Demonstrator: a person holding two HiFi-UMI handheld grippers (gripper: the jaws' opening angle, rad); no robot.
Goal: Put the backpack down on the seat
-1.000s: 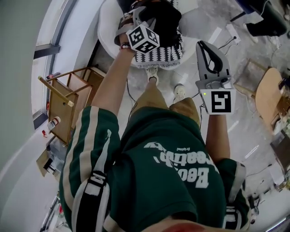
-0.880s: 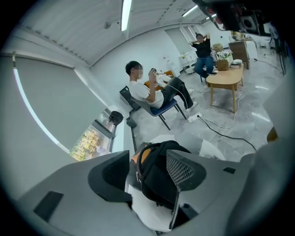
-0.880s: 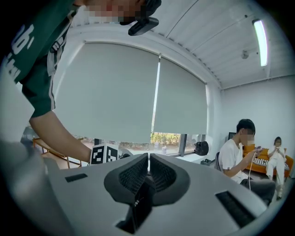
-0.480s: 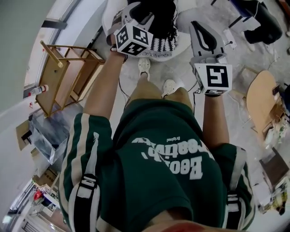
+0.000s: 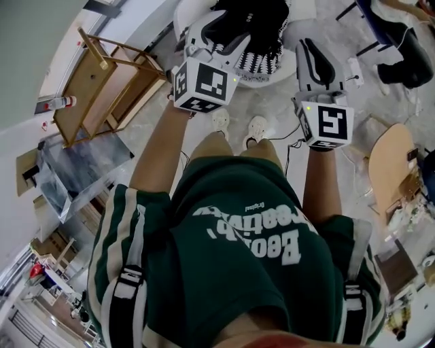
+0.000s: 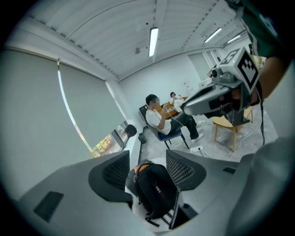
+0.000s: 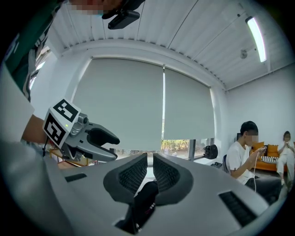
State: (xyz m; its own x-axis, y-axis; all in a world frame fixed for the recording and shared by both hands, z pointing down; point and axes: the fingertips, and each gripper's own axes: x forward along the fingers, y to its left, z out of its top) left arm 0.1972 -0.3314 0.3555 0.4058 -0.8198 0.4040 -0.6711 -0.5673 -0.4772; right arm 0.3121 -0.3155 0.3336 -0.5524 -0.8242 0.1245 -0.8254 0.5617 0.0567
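Note:
A black backpack rests on the round white seat, over a black-and-white patterned cushion. My left gripper hovers just above its near side, open; in the left gripper view the backpack lies below and beyond the spread jaws of the left gripper, with nothing between them. My right gripper is to the right of the seat, shut and empty. The right gripper view shows the right gripper with the backpack low beneath it and the left gripper off to its left.
A wooden stool frame lies tipped at the left, with a spray can beside it. A round wooden chair stands at the right. Cables and a power strip cross the floor. A seated person is farther back.
The left gripper has drawn back from the backpack toward the head camera and stands open. The right gripper has come closer to the seat. The head view has swung right.

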